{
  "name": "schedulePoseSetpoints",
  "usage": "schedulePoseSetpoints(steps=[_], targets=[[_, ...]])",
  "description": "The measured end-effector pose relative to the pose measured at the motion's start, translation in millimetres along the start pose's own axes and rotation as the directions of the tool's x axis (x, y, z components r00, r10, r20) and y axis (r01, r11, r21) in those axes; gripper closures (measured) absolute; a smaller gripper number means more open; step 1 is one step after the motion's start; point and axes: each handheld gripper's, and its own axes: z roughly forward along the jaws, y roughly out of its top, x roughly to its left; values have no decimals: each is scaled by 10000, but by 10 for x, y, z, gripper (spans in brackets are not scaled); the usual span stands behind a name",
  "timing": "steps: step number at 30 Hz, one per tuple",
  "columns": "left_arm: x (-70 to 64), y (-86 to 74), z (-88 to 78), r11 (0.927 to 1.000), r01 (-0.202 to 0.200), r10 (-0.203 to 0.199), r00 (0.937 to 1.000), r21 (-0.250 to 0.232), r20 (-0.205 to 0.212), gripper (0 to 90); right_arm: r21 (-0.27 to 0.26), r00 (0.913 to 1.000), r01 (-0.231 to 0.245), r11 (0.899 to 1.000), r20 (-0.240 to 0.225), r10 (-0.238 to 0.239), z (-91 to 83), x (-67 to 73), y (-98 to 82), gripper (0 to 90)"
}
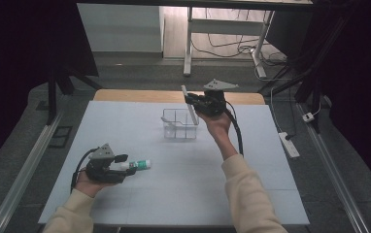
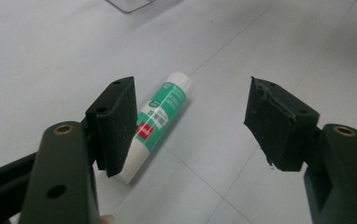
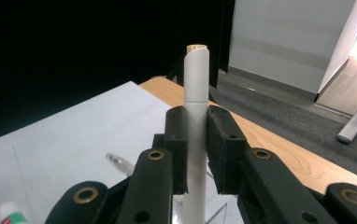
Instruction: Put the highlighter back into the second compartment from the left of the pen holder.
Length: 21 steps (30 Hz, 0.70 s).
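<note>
Keep right fingers (image 3: 196, 154) clamped on pen (image 3: 196, 93), lower upright into box (image 1: 179, 124); left fingers (image 2: 120, 126) open beside tube (image 2: 160, 116).

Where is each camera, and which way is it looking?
High view: above the table, looking forward and down; forearms, both hand-held grippers.
Left gripper view: on the left hand-held gripper, facing the table; open jaws around the green tube.
Right gripper view: on the right hand-held gripper, facing across the table; jaws clamp the white pen.
Shared: tube, pen.
</note>
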Motion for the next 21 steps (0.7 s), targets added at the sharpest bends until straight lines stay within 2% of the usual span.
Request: schedulePoseSetpoints(steps=[8,17,21], targets=[[15,-5,-3,10000,28,-28,10000,1,1,345,-358,9984,-558,9978,-102,555,210,-56,-46,779],[23,-9,-5,10000,37,-37,10000,17,6,345,-682,9979,-650,9956,-77,646,384,-43,-33,779],[27,-12,-6,10000,52,-52,10000,21,4,345,-614,9972,-746,9953,-146,738,437,-44,-67,776]])
